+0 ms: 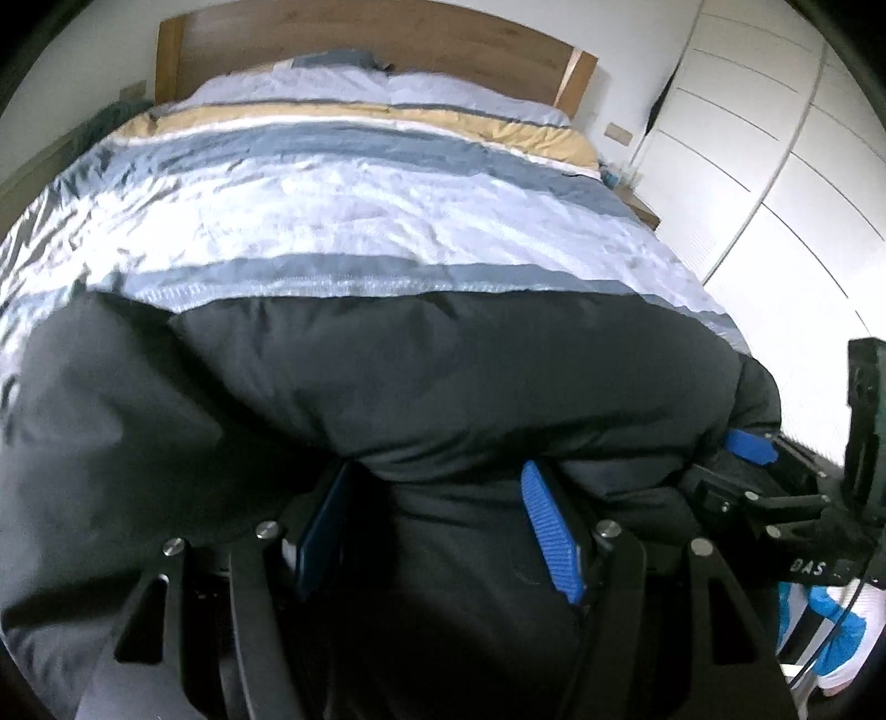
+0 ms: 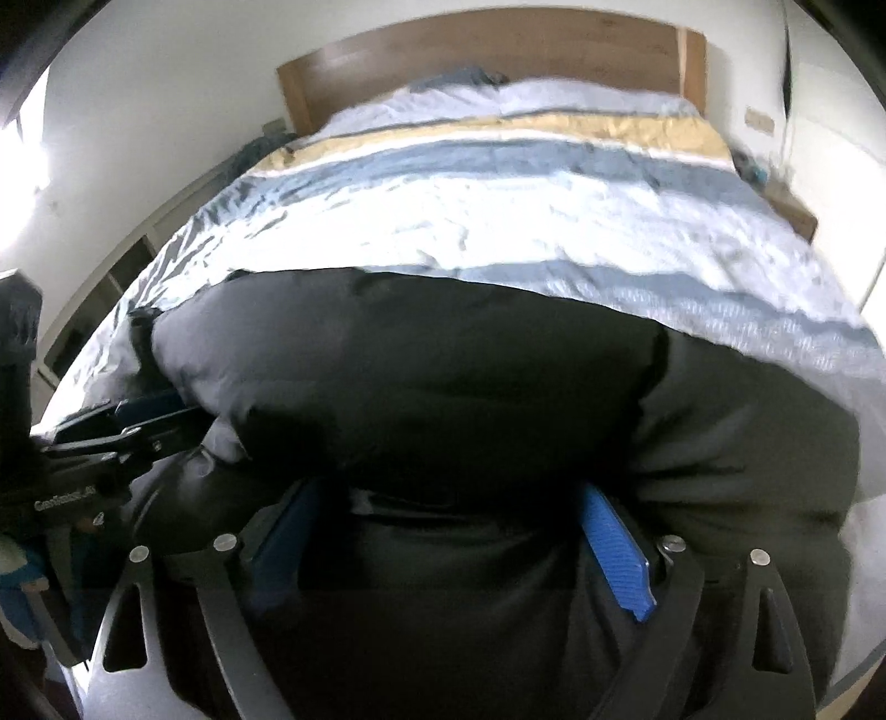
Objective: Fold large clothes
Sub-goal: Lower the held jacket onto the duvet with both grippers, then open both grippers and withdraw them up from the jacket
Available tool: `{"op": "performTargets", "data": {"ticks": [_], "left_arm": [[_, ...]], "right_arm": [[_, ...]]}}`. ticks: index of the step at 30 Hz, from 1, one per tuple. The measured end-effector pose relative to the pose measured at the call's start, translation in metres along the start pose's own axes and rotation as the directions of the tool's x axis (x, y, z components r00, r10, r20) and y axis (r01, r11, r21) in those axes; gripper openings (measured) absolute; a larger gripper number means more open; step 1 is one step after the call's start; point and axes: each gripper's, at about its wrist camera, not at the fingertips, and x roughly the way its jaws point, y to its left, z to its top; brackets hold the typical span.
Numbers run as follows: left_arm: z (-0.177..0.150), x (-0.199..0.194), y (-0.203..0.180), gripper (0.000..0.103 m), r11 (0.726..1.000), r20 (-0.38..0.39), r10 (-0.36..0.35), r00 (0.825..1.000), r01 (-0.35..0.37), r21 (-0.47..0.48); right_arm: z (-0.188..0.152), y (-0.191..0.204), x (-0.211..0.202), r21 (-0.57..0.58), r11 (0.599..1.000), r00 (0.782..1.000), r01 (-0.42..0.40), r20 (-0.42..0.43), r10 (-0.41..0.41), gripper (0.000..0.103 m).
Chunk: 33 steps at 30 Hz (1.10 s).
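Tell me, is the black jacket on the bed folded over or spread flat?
Folded over. The black jacket lies on the striped duvet as a thick, rounded double layer, its far edge a puffy roll rather than a thin flat hem.

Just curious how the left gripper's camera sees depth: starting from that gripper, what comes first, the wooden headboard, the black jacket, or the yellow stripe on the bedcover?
1. Black jacket: bunched right at the left gripper.
2. Yellow stripe: far up the bed.
3. Wooden headboard: beyond the pillows, at the wall.

A striped duvet (image 1: 354, 199) covers the bed below a wooden headboard (image 1: 365, 39), white wardrobe (image 1: 775, 166) alongside.
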Motion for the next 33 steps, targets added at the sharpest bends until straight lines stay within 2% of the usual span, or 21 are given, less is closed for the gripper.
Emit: {"op": "performTargets", "data": {"ticks": [3,7,9,12,14,16,19,23,24,27,30,33], "left_arm": [[-0.008,0.012,0.005,0.063,1.000,0.004,-0.013,1.000,0.013,-0.016],[-0.020,0.023,0.006,0.063,1.000,0.008,-0.002,1.000,0.002,-0.011],[-0.024,0.020,0.005,0.063,1.000,0.005,-0.002,1.000,0.002,-0.008],[-0.018,0.010,0.014,0.063,0.999,-0.009,-0.038,0.999,0.037,-0.020],[-0.015,0.004,0.027,0.063,0.997,-0.014,-0.052,0.999,0.052,-0.054],[-0.013,0.000,0.044,0.063,0.989,-0.027,-0.099,0.995,0.095,-0.110],[-0.010,-0.007,0.062,0.063,0.979,-0.028,-0.112,0.993,0.106,-0.176],[-0.011,-0.018,0.097,0.063,0.942,-0.024,-0.121,0.992,0.107,-0.317],[-0.012,-0.021,0.107,0.063,0.932,-0.029,-0.116,0.993,0.098,-0.349],[-0.015,-0.031,0.123,0.063,0.925,-0.046,-0.059,0.997,0.038,-0.378],[-0.020,-0.053,0.139,0.063,0.912,-0.023,0.001,1.000,-0.010,-0.410],[-0.031,-0.077,0.137,0.064,0.927,-0.001,0.068,0.998,-0.063,-0.370]], "right_arm": [[-0.006,-0.008,0.018,0.030,0.999,1.000,-0.016,-0.022,0.016,0.093],[-0.014,-0.007,0.029,0.014,1.000,1.000,0.009,-0.019,-0.008,0.094],[-0.016,-0.004,0.031,0.005,1.000,0.999,0.021,-0.025,-0.021,0.094],[-0.014,-0.008,0.024,0.007,1.000,0.999,0.006,-0.038,-0.006,0.093],[-0.011,-0.019,0.018,0.019,1.000,0.999,-0.002,-0.032,0.003,0.093],[-0.010,-0.032,0.015,0.048,0.999,1.000,-0.010,-0.029,0.012,0.093],[-0.012,-0.053,0.011,0.094,0.995,1.000,0.010,-0.022,-0.008,0.093],[-0.015,-0.078,0.006,0.156,0.987,0.999,0.041,-0.019,-0.038,0.093],[-0.017,-0.084,0.004,0.173,0.984,0.999,0.046,-0.021,-0.043,0.093],[-0.019,-0.096,0.000,0.194,0.978,0.997,0.077,-0.037,-0.072,0.093],[-0.024,-0.107,-0.010,0.214,0.969,0.992,0.121,-0.047,-0.114,0.093],[-0.033,-0.115,-0.032,0.246,0.964,0.995,0.099,-0.024,-0.096,0.093]]}}
